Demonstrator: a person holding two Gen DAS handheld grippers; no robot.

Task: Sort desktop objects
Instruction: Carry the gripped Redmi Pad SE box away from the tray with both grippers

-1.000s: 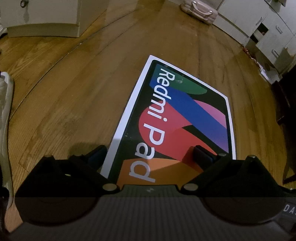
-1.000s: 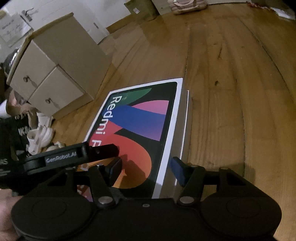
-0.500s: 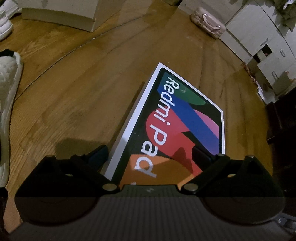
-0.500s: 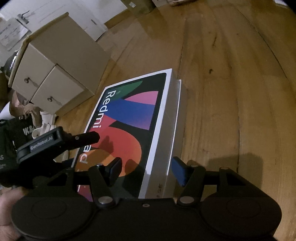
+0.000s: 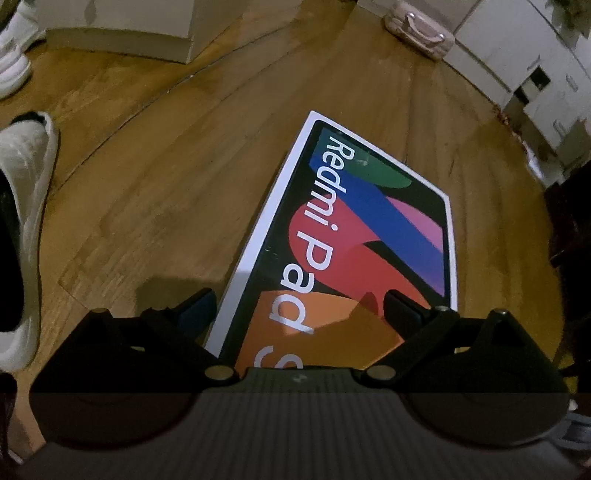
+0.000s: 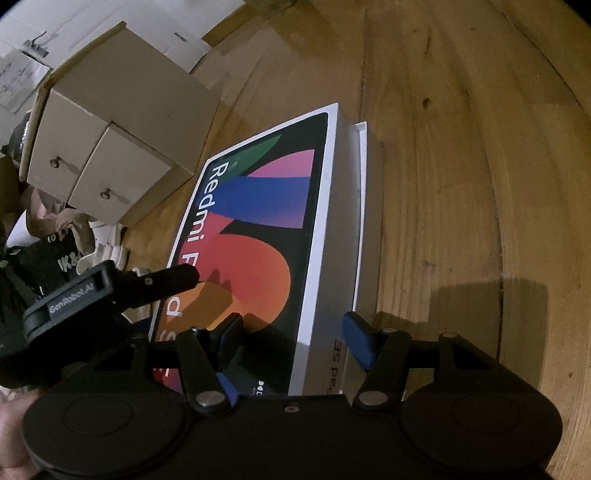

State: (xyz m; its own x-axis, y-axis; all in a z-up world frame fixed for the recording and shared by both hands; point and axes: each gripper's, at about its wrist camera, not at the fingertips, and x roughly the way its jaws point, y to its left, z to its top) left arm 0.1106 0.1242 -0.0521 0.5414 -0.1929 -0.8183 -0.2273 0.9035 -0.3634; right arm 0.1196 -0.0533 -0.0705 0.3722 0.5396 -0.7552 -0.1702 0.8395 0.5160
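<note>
matte black left gripper [image 5: 299,306] and right gripper [image 6: 291,336] — blue finger pads [image 6: 356,341], silver pivot screws, white "GenRobot.AI" lettering.

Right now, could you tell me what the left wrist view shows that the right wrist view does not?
Only the left wrist view shows a pink handbag by white cabinets. Only the right wrist view shows a beige drawer unit, the box's grey side and the left gripper. Both show the Redmi Pad box tilted above the wooden floor.

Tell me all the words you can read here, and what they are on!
"Redmi Pad S": top of the tablet box, last letters hidden.
"ad SE": side of the box, partly cut off.
"GenRobot.AI": body of the left gripper.
Small print near the box's bottom edge: too blurred to read.
</note>
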